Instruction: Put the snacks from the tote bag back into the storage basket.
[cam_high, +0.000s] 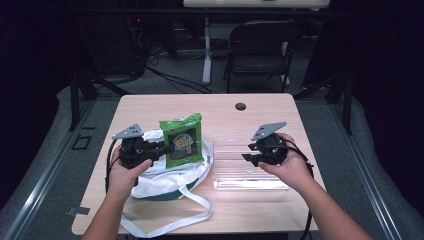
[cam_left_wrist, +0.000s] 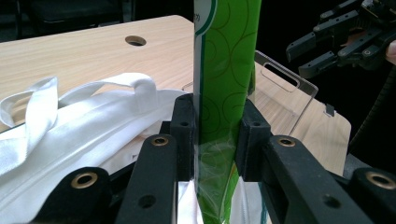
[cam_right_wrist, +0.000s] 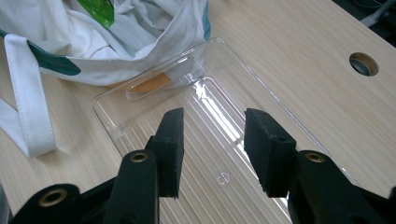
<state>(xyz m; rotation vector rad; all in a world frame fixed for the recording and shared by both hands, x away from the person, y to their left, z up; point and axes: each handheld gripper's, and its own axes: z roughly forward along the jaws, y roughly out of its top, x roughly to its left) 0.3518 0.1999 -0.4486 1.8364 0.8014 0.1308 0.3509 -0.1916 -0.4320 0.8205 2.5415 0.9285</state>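
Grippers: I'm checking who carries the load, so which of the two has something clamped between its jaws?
The left gripper: its jaws press on the green snack packet above the white tote bag. The right gripper hangs open over the clear plastic tray.

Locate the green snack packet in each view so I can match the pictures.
High view: green snack packet left of centre, upright over the white bag, clamped in the left tool.
Left gripper view: packet centre, standing between the jaws.
Right gripper view: a green corner at the top left, in the bag.
Shared landmark: the clear plastic tray.
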